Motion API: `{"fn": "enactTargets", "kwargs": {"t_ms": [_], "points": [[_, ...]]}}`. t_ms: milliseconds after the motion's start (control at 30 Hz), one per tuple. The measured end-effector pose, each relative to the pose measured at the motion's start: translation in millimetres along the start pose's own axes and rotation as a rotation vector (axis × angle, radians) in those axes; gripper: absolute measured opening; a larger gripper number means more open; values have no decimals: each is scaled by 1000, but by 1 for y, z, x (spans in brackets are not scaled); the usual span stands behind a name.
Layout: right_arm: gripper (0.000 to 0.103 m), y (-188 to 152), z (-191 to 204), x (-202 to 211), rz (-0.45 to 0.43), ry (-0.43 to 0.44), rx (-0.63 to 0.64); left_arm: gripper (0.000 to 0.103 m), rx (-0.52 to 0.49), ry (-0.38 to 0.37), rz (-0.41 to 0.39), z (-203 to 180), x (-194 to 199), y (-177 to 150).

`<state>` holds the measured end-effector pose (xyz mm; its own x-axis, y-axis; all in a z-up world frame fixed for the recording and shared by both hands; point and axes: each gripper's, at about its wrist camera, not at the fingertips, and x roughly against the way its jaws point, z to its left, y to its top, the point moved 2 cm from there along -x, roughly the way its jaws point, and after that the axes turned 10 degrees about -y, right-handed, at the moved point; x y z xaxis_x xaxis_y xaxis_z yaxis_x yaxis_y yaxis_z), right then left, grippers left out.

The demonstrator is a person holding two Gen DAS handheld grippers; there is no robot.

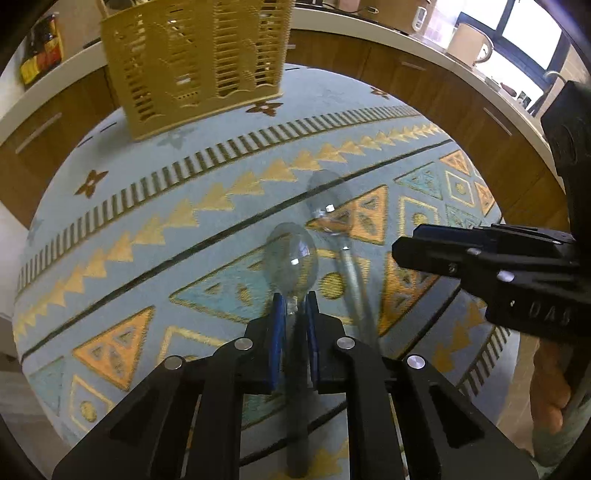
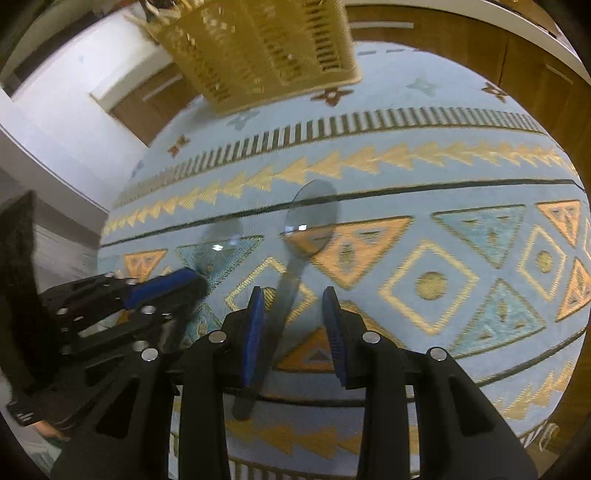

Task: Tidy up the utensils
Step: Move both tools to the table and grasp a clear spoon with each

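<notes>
Left wrist view: left tool (image 1: 295,304) clamps clear plastic spoon (image 1: 291,254) at its neck, handle partly hidden. Right tool (image 2: 293,301) gapes around second clear spoon (image 2: 310,221) lying on patterned counter (image 2: 443,155); contact unclear, motion-blurred.

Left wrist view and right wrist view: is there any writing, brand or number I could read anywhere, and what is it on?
"OAG", roughly: raised letters on the black body of the right hand-held gripper, partly blurred, so uncertain.
Dark jar with a red and yellow label on the white kitchen counter: print too small and blurred to read.
Cream enamel mug and yellow slotted plastic utensil basket: no text visible.
</notes>
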<state>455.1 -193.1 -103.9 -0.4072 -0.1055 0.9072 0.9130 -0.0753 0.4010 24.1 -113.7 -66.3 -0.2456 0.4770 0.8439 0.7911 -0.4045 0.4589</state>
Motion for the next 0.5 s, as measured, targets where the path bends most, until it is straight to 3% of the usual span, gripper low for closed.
{"fn": "enactTargets", "kwargs": {"t_ms": [67,233,267,333,500], "points": [[30,3,13,-1,-9,-51,45,10,14,31,-17,6,5,-3],[28,2,44,-5,-74,-186,182,10,83,21,-44,29,17,-8],[18,1,43,-4,-76,-185,186,10,88,28,-51,32,19,-8],[10,1,42,-4,-72,-181,193,10,102,37,-67,39,26,-8],[10,-3,12,12,-111,-165,206,10,127,57,-78,52,30,-8]]}}
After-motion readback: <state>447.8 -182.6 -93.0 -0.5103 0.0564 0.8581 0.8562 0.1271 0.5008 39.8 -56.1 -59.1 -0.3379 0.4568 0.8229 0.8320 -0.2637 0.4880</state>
